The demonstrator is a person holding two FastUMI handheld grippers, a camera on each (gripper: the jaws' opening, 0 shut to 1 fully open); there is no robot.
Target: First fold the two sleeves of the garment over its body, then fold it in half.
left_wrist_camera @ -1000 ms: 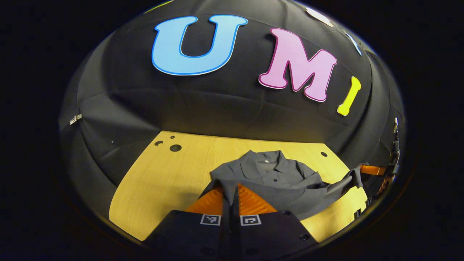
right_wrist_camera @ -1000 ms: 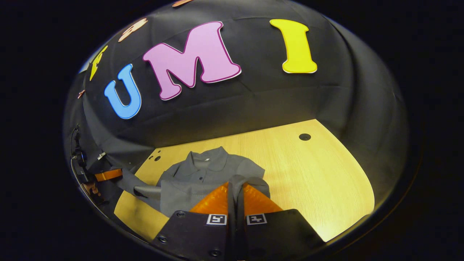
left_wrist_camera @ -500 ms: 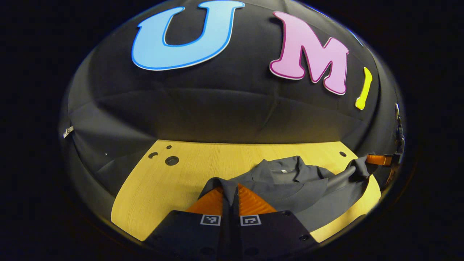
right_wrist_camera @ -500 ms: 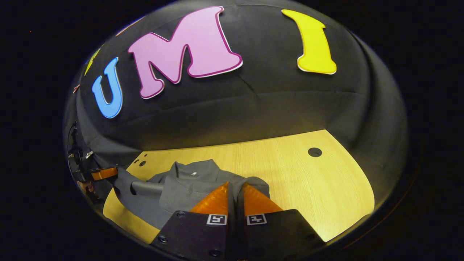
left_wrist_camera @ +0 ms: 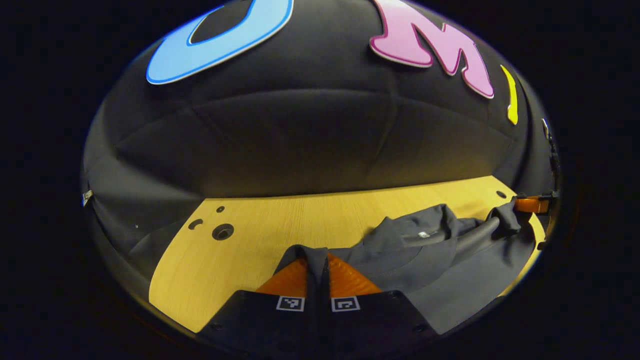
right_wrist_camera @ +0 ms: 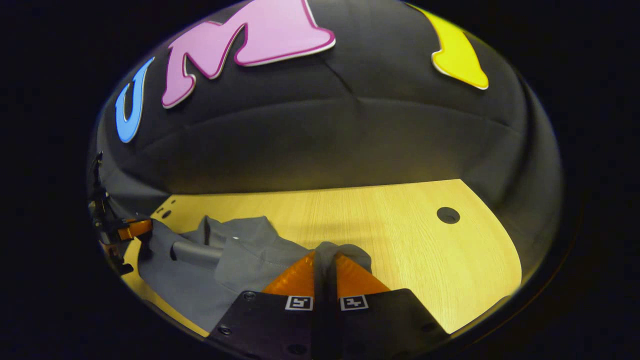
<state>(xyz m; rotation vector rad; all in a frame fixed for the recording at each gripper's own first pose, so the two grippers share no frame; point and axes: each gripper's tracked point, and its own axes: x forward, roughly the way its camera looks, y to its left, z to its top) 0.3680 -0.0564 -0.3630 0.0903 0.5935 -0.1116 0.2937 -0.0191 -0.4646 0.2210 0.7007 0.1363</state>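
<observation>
Both tongs (left_wrist_camera: 318,261) (right_wrist_camera: 325,260) clamped on garment (left_wrist_camera: 440,265)

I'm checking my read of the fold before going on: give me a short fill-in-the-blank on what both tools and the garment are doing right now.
1. The left tool is shut on a pinch of the ____ collared fabric garment.
2. The garment rests partly on the light ____ table.
3. The right tool grips the garment with both fingers ____.
4. The table has a round ____ near the right tool's far side.

Missing words: grey; wooden; closed; hole
</observation>
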